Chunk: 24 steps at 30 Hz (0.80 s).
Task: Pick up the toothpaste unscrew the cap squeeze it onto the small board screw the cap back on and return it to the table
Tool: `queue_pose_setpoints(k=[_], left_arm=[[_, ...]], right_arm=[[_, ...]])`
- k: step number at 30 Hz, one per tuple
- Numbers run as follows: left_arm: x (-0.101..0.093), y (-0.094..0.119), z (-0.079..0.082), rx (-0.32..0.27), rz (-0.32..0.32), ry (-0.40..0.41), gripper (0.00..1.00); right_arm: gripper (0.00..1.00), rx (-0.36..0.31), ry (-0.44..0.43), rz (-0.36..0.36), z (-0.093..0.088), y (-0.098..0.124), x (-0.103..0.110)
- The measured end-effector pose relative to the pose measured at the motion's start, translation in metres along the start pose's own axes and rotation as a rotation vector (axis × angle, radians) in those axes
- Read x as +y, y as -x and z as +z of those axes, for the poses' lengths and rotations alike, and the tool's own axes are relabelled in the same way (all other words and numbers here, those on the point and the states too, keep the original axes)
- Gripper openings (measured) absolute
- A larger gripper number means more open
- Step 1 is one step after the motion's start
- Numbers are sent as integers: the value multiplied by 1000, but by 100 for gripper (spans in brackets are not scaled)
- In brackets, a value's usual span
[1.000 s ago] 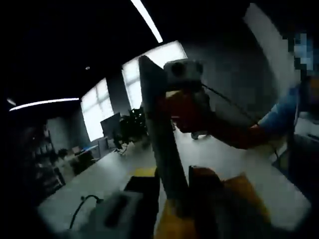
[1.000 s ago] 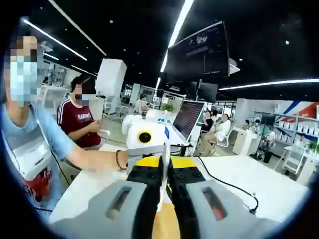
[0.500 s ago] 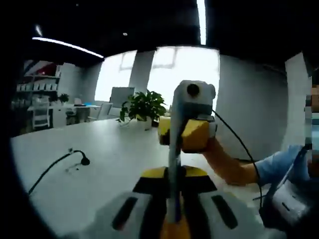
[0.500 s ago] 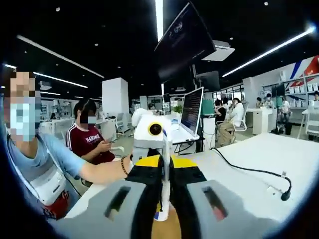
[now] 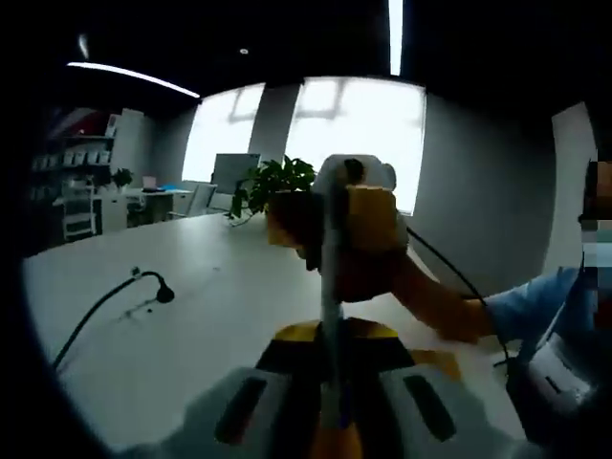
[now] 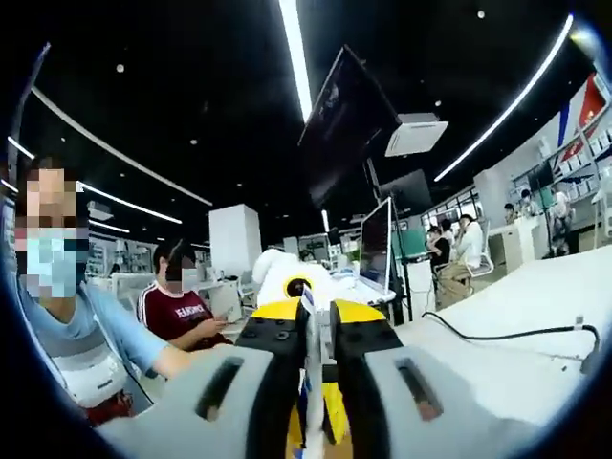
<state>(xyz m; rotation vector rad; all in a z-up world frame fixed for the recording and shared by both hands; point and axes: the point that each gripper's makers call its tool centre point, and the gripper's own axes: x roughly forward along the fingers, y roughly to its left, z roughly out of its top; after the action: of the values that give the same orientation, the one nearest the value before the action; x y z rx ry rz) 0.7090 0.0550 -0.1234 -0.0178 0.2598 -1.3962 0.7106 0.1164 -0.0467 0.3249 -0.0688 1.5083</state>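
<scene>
Left gripper view: one thin, flattened toothpaste tube (image 5: pixel 330 316) stands upright, clamped edge-on by the left gripper (image 5: pixel 330 402); right gripper (image 6: pixel 314 382) pinches its other end above the white tabletop (image 5: pixel 191 325).

Two hand-held grippers (image 5: pixel 330 421) (image 6: pixel 314 382); one toothpaste tube (image 6: pixel 313 402); one potted plant (image 5: pixel 273 186); one table (image 5: pixel 191 316)

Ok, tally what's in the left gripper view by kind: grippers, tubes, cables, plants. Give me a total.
Grippers: 2 (left gripper, right gripper)
Tubes: 1 (toothpaste tube, edge-on between the two grippers)
Cables: 1 (black cable on the white table)
Plants: 1 (potted plant at the far end)
Total: 5
</scene>
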Motion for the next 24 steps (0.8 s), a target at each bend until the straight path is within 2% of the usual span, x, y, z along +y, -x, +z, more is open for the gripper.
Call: queue_pose_setpoints(k=[1,2,4,5,7,8,9,10,12,13,14,15,16,17,18,19,20,22,23,24], left_arm=[[-3,1,1,-9,-17,-13,7],[-11,2,3,-20,-57,-18,7],[-14,4,2,-14,-65,-39,7],[-16,4,2,-13,-65,-50,7],[-23,4,4,-32,-96,-68,9],[-33,5,15,-103,-156,-109,10],[-35,7,21,-148,-167,-103,12],[-34,9,25,-172,-168,-104,13],[-27,14,35,-193,-142,-101,16],[-28,17,40,-204,-135,-99,18],[-26,18,41,-195,-119,-88,17],[-19,18,30,-110,-67,-73,16],[-20,19,25,-71,-60,-63,17],[-12,20,22,-44,-22,-129,13],[-7,21,21,-33,19,-188,7],[-19,16,20,-35,-19,-187,7],[-18,15,16,-6,-5,-179,6],[-17,13,16,5,2,-178,5],[-17,13,18,-7,-5,-244,5],[-19,11,21,-25,-9,-289,5]], right_arm=[[6,6,-30,2,-1,-1,2],[5,5,29,23,0,-2,7],[5,35,108,32,-2,-3,15],[4,58,120,36,-3,-3,17],[4,25,99,49,3,-3,20],[4,-15,69,63,11,-3,20],[4,-60,38,57,17,-2,19],[3,-69,38,54,20,-2,16],[3,-3,68,56,10,-4,14],[3,77,114,35,-4,-6,12],[3,104,118,39,-9,-8,13],[3,91,106,41,-9,-11,17],[3,90,103,35,-10,-12,17],[3,85,85,44,-11,-12,20],[3,91,64,62,-14,-13,24],[3,120,66,41,-18,-13,21],[3,147,75,53,-23,-14,24],[3,159,71,44,-23,-14,24],[3,158,23,40,-22,-13,25],[3,125,-61,70,-16,-11,28]])
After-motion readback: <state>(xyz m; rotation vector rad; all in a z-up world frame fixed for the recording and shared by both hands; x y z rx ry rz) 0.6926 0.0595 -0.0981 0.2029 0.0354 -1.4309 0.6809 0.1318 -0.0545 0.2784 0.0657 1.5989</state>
